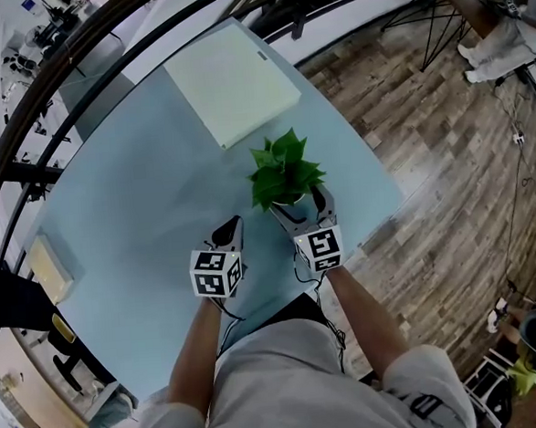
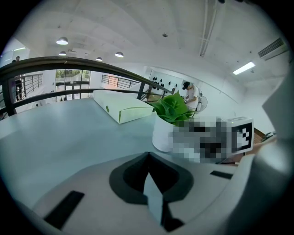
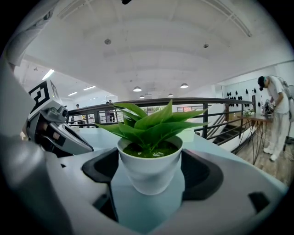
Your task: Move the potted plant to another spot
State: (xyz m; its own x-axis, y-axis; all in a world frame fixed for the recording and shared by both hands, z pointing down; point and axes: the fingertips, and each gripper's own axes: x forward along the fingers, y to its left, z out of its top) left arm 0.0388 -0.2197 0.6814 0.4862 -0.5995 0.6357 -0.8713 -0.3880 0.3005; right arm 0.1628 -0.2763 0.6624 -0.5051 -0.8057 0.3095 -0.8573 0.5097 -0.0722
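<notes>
Right tool [image 3: 150,169] grips potted plant [image 3: 149,148] between its jaws.

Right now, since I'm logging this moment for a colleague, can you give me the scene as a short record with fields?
surface: light blue table
plant: potted plant, green leaves in a white pot, upright, near the table edge closest to the person
right gripper: jaws closed on the pot, one on each side
left gripper: jaws together, nothing between them, beside the right one, apart from the pot
other: flat pale box farther back on the table
</notes>
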